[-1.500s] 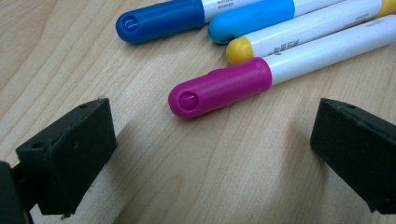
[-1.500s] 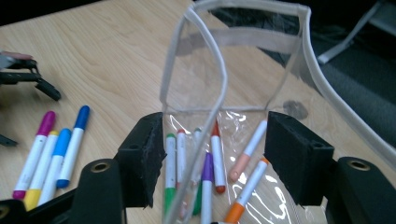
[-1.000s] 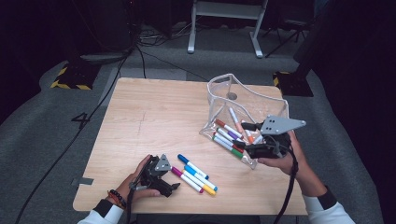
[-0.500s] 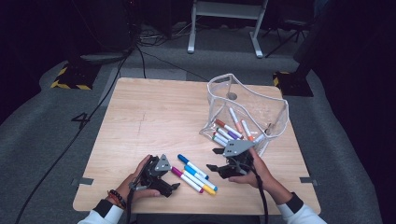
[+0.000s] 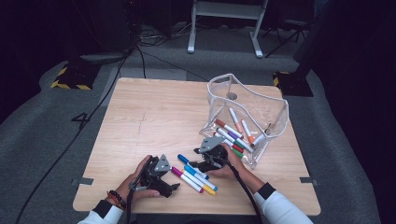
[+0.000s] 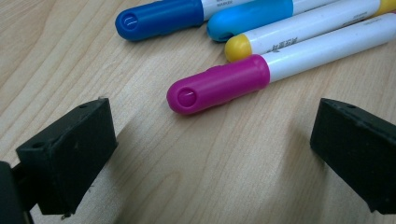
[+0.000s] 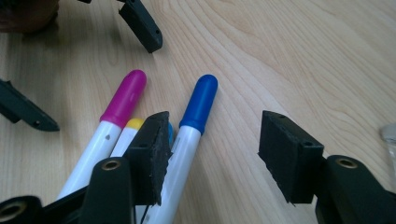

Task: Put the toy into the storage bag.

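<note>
Dark floor surrounded the wooden table (image 5: 154, 116), where four markers (image 5: 196, 175) lay side by side near the front edge: magenta, yellow, light blue, dark blue. About six more lay inside one clear pouch (image 5: 261, 107). Right gripper (image 7: 210, 149) had been closing, jaws apart around the dark blue marker (image 7: 198, 105), not pressing it. Left gripper (image 6: 210, 154) stood wide apart, just beside the magenta marker (image 6: 219, 84).

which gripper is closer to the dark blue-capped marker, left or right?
Right. The right gripper straddles the dark blue-capped marker, fingers open, closing in, not pressing it. The left gripper sits open past the magenta marker, with the row between.
</note>
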### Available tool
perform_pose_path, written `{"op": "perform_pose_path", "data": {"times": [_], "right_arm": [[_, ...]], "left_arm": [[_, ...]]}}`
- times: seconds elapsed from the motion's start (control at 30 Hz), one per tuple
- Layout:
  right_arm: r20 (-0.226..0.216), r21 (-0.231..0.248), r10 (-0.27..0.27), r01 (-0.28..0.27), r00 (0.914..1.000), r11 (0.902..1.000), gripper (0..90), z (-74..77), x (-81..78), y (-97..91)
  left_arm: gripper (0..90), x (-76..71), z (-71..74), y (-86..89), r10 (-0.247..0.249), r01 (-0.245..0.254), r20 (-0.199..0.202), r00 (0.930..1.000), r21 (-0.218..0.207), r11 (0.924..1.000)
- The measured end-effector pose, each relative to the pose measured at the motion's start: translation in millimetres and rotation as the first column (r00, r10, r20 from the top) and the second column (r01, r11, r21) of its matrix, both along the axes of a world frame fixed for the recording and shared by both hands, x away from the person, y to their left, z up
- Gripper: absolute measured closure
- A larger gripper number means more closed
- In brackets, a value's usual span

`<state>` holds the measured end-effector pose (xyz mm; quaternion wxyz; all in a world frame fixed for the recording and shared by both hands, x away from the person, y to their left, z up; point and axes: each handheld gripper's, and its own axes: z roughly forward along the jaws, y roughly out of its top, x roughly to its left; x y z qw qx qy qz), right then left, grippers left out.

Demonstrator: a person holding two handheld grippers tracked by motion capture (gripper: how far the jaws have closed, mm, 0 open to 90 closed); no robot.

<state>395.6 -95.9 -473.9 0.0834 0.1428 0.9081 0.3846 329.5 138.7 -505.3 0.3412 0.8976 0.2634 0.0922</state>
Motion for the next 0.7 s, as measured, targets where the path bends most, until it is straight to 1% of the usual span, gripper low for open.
{"op": "perform_pose_path", "data": {"times": [0.03, 0.07, 0.13, 0.23, 0.3, 0.33, 0.4, 0.47, 0.5, 0.53, 0.57, 0.6, 0.7], "right_arm": [[0.004, -0.016, -0.002, 0.002, 1.0000, 0.9999, 43.8, -3.2, 2.4, 3.0], [0.002, -0.020, -0.001, 0.001, 1.0000, 0.9998, 43.6, -5.2, 4.2, 5.0], [-0.011, -0.007, 0.001, -0.001, 0.9999, 1.0000, 43.8, -9.4, 9.1, 8.8], [0.018, -0.022, -0.005, 0.005, 0.9998, 0.9998, 44.6, -13.9, 14.7, 13.5], [-0.009, -0.013, -0.011, 0.011, 0.9999, 0.9999, 44.8, -17.9, 18.5, 14.4], [-0.013, -0.028, -0.013, 0.013, 0.9998, 0.9995, 45.2, -19.9, 19.0, 14.7], [-0.015, -0.027, -0.029, 0.028, 0.9995, 0.9992, 50.1, -21.2, 20.2, 12.8], [-0.014, -0.025, -0.054, 0.054, 0.9984, 0.9982, 57.1, -20.9, 21.3, 9.3], [-0.020, -0.014, -0.059, 0.059, 0.9980, 0.9982, 61.5, -21.7, 21.8, 6.7], [-0.030, 0.007, -0.067, 0.068, 0.9973, 0.9977, 66.6, -23.2, 21.7, 3.5], [-0.029, 0.031, -0.086, 0.086, 0.9959, 0.9958, 70.6, -25.2, 20.7, 0.7], [-0.030, 0.045, -0.092, 0.093, 0.9953, 0.9946, 74.0, -26.4, 20.3, -1.4], [-0.013, 0.019, -0.094, 0.094, 0.9955, 0.9954, 74.5, -24.3, 18.0, -2.4]], "left_arm": [[0.5, 0.0, 0.0, 0.0, 0.000, 0.000, 0.000, 1.0000, 0.000, 1.0000], [0.5, 0.0, 0.0, 0.0, 0.000, 0.000, 0.000, 1.0000, 0.000, 1.0000], [0.5, -0.1, 0.0, 0.1, 0.000, 0.000, 0.000, 1.0000, 0.001, 1.0000], [0.5, -0.4, 0.1, 0.1, 0.001, -0.001, 0.000, 1.0000, 0.001, 1.0000], [0.5, -0.7, 0.1, 0.2, 0.001, -0.001, -0.001, 1.0000, 0.001, 1.0000], [0.5, -0.6, 0.0, 0.3, 0.000, 0.000, 0.000, 1.0000, 0.000, 1.0000], [0.5, -0.9, 0.1, 0.4, -0.001, 0.001, 0.000, 1.0000, 0.001, 1.0000], [0.5, -1.0, 0.0, 0.5, -0.002, 0.002, -0.001, 1.0000, 0.001, 1.0000], [0.5, -1.1, -0.1, 0.5, -0.003, 0.003, 0.000, 1.0000, -0.001, 1.0000], [0.5, -1.3, -0.1, 0.5, -0.003, 0.003, -0.001, 1.0000, -0.001, 1.0000], [0.5, -1.4, -0.1, 0.5, -0.003, 0.003, 0.000, 1.0000, -0.002, 1.0000], [0.5, -1.6, -0.1, 0.5, -0.001, 0.001, -0.001, 1.0000, -0.002, 1.0000], [0.5, -2.1, 0.0, 0.5, 0.001, -0.001, 0.000, 1.0000, -0.001, 1.0000]]}}
